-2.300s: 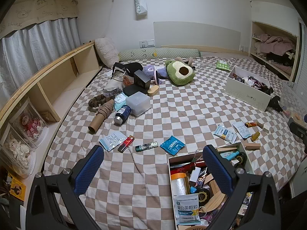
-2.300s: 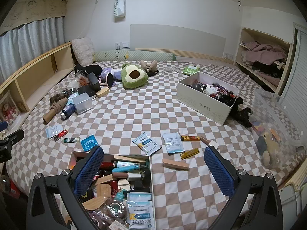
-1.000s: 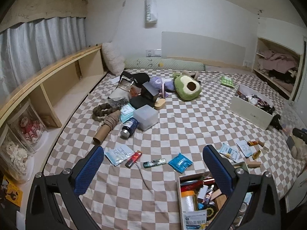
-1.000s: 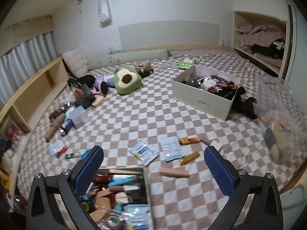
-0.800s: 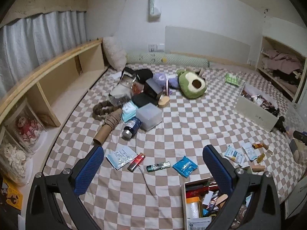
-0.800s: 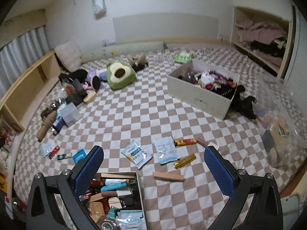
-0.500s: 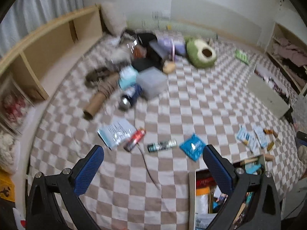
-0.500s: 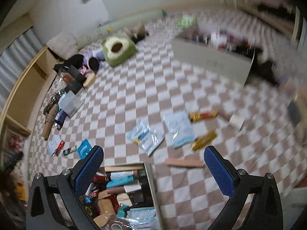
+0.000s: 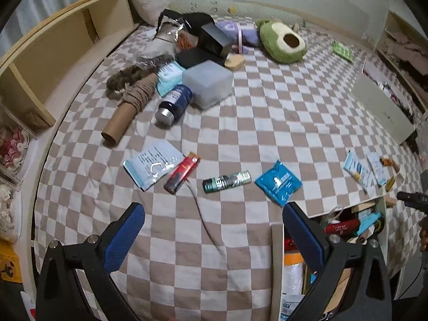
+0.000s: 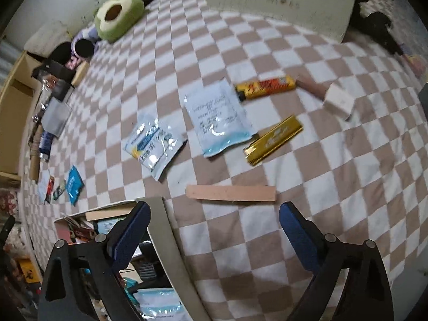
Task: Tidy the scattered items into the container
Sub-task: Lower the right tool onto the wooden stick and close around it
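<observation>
Right tool (image 10: 214, 219) gaping, closing slightly, above wooden strip (image 10: 230, 193), box (image 10: 165, 243) beside, edges blurred

Home bedroom: a checkered bedsheet (image 9: 267, 112) spreads ahead of the fingers, with an avocado plush (image 9: 281, 40) and a pillow (image 9: 144, 0) beyond.

Matt checked cloth bedspread (image 10: 334, 165); glossy plastic sachets (image 10: 219, 117); shiny gold-foil bar (image 10: 274, 140); flat strip (image 10: 231, 193), possibly wood, is seen matt.
</observation>
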`<action>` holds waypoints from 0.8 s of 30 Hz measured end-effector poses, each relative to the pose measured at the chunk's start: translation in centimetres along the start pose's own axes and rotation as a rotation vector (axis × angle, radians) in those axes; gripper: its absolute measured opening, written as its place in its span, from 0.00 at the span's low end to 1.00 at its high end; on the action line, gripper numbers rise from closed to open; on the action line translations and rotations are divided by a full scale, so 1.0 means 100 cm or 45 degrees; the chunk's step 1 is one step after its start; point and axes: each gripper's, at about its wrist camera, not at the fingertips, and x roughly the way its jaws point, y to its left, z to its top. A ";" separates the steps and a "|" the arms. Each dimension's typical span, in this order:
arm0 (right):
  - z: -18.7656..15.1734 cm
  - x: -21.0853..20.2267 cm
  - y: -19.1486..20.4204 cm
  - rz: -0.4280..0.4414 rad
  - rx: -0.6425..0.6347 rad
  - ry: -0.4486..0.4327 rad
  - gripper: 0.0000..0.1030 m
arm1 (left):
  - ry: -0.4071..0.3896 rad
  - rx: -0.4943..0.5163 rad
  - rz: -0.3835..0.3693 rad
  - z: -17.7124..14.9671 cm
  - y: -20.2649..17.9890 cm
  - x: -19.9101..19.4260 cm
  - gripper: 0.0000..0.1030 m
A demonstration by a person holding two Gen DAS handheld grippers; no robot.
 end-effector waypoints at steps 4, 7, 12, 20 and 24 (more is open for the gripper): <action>0.005 0.020 0.002 -0.025 0.005 0.050 0.94 | 0.018 0.021 0.002 -0.002 -0.005 0.005 1.00; 0.007 0.032 0.002 -0.071 0.011 0.077 0.94 | 0.022 0.028 0.005 -0.002 -0.008 0.006 1.00; 0.009 0.045 -0.005 -0.189 -0.009 0.079 0.94 | 0.030 0.035 0.005 0.000 -0.014 0.010 1.00; 0.014 0.034 -0.028 -0.120 0.077 0.071 0.94 | 0.076 0.063 -0.003 0.005 -0.029 0.025 1.00; 0.013 0.023 -0.034 -0.089 0.066 0.072 0.94 | 0.076 0.086 0.002 0.005 -0.037 0.026 1.00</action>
